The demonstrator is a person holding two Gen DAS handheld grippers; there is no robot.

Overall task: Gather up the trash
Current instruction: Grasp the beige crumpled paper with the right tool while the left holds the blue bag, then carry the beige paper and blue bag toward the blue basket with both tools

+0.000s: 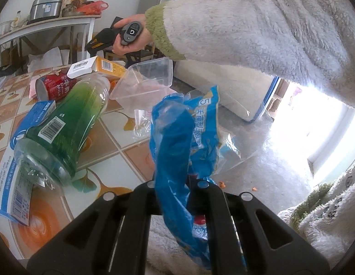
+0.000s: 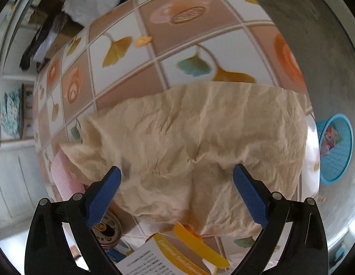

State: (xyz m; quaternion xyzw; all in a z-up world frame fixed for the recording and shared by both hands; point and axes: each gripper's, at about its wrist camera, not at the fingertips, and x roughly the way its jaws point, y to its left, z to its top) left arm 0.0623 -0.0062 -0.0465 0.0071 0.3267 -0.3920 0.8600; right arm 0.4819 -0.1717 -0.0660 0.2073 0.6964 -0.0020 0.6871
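Taking the green bottle point(image 1: 63, 123) as the landmark, the left wrist view shows it lying on its side on the tiled table point(image 1: 122, 142) amid most of the litter. Under its base, toward the left edge, lies a blue and white box point(image 1: 15, 183). Behind its neck a red milk can point(image 1: 56, 86) lies tipped over, and past that an orange carton point(image 1: 108, 67). Right of its neck sits a clear plastic tub point(image 1: 145, 80), tilted at the table's edge.

Further right of the bottle, out over the floor, the left gripper point(image 1: 177, 183) is pinched tight on a blue plastic wrapper point(image 1: 184, 137), which stands up crumpled from between its jaws.

Beyond the wrapper, the person's right hand point(image 1: 129, 36), in a fleecy sleeve point(image 1: 257, 32), reaches across above the far end of the table.

In the right wrist view, the right gripper point(image 2: 177, 188) points steeply down with its blue pads point(image 2: 104, 197) spread wide and nothing between them, poised over a crumpled cream paper sheet point(image 2: 195, 142) on the table. To the right of the sheet, down on the floor, stands a blue mesh bin point(image 2: 335, 149) with some coloured packaging already in it.

The job looks only begun: one wrapper is in hand but not yet binned, a little rubbish is in the bin, and the bottle, can, boxes, tub and paper sheet all remain on the table. The paper sheet seems the likely next pick.
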